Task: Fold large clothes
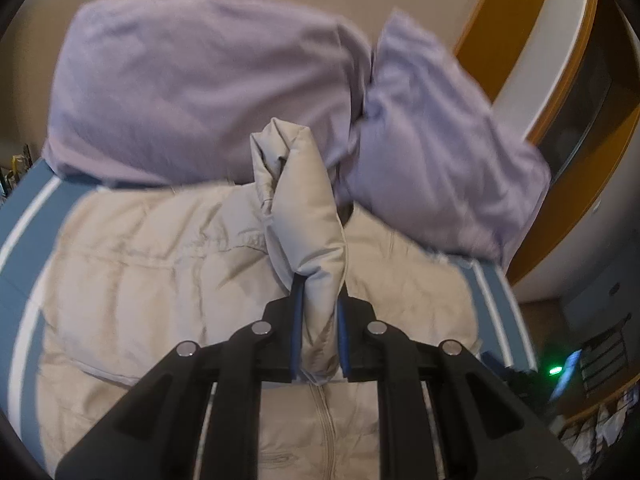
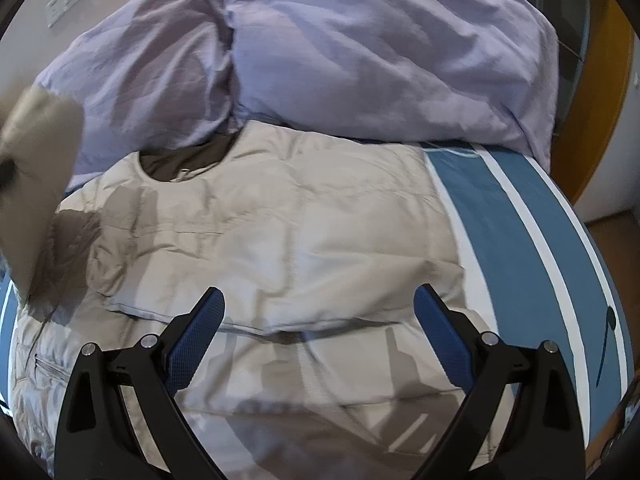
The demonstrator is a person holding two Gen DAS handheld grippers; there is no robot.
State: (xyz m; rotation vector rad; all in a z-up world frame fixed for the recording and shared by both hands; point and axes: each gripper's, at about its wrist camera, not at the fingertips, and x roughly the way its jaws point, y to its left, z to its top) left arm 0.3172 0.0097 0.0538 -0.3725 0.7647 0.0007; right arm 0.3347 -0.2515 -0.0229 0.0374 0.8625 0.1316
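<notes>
The bed point(image 2: 520, 216), blue with white stripes, fills both views, with lilac pillows point(image 2: 360, 48) across the top of each frame. The beige padded jacket point(image 2: 280, 220) lies flat over the bed's centre, its dark-lined collar toward the pillows at upper centre and its long axis running from the top of the frame to the bottom. A sleeve point(image 1: 308, 208) is lifted clear of the jacket body and points up-frame from the left gripper point(image 1: 318, 320), which is clenched on it. The right gripper point(image 2: 320, 332) hangs spread and empty just above the jacket's right half. The left gripper, already holding cloth, is judged better placed to lay the sleeve across the body. At the left edge of the right view the sleeve is only a blur; the hem is cut off behind the grippers.
</notes>
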